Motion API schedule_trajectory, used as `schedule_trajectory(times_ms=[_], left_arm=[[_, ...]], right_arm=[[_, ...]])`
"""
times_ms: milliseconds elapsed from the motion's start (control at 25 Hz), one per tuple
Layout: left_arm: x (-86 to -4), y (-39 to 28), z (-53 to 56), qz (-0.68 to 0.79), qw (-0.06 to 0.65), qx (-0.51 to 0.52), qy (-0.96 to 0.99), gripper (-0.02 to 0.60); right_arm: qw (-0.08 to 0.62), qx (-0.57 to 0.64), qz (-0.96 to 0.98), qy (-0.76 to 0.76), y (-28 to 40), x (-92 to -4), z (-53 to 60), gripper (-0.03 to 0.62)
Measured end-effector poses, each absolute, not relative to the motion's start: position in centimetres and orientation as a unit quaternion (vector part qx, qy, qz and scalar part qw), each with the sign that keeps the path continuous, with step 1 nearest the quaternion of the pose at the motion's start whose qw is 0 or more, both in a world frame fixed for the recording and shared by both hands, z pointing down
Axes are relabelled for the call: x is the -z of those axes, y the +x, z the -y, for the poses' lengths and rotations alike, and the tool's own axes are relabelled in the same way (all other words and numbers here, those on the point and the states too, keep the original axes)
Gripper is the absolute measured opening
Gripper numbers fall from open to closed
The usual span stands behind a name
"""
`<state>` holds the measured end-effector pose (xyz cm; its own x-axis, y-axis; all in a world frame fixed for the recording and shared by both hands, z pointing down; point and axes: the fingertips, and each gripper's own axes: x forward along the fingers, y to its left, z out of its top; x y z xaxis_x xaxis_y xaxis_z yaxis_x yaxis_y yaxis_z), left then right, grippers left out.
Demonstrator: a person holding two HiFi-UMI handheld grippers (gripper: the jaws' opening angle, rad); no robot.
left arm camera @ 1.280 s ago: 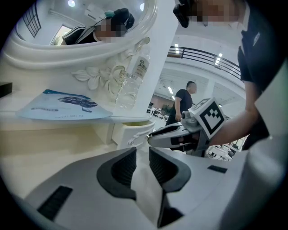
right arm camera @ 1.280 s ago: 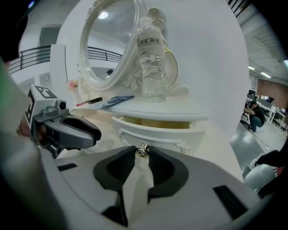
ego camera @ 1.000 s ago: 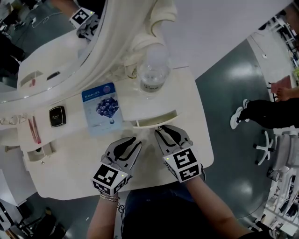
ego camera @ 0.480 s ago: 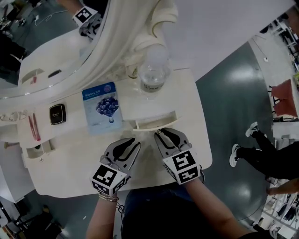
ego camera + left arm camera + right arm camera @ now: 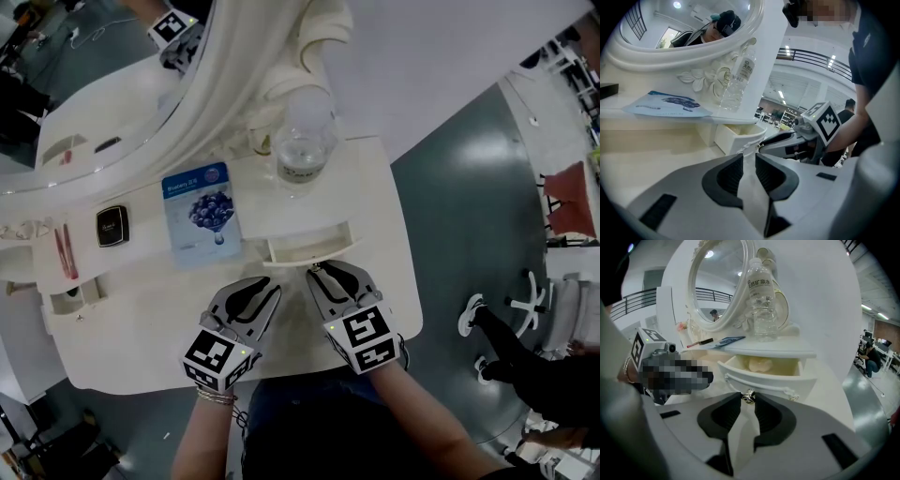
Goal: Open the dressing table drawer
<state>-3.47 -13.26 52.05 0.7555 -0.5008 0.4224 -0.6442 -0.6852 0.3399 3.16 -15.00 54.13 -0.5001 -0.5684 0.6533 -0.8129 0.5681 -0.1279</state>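
Slightly further out now, the drawer (image 5: 314, 247) slides lightly under the desk's (image 5: 131, 309) raised shelf. The right gripper (image 5: 316, 271) clamps its small, slippery knob (image 5: 749, 396), the only handhold. The left gripper (image 5: 266, 284) hovers narrowly apart, empty.

A clear water bottle (image 5: 302, 141) stands upright at upper centre, beside the oval mirror (image 5: 103, 94) filling the upper left. Left of centre lies a blue sachet (image 5: 200, 214) printed with blueberries, a small black case (image 5: 111, 225) near its left and a pink stick (image 5: 66, 253) further left. At lower right, a person's legs (image 5: 516, 352) cross the grey floor (image 5: 469, 187).
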Motion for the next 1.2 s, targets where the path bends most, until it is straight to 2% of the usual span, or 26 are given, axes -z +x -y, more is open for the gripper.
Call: schedule_trajectory(times_ms=[240,400,640,1000,1200], left_arm=[[-52.0,-3.2,12.8,0.313,0.242,-0.151,0.906,0.089],[-51.9,-3.3,12.5,0.314,0.241,-0.154,0.906,0.089],[-51.5,-3.6,12.3,0.317,0.237,-0.154,0.905,0.089],[-50.0,-3.4,12.0,0.319,0.223,-0.152,0.908,0.089],[-49.2,-3.1,11.9,0.319,0.216,-0.151,0.91,0.084]], right_arm=[[0.288,-0.214,0.843,0.401,3.1,-54.2,14.5,0.109],[0.299,-0.21,0.845,0.39,3.0,-54.2,14.0,0.169],[0.298,-0.208,0.849,0.384,3.3,-53.7,13.0,0.167],[0.275,-0.186,0.862,0.383,3.2,-51.2,13.1,0.072],[0.264,-0.178,0.872,0.373,3.0,-49.9,13.1,0.044]])
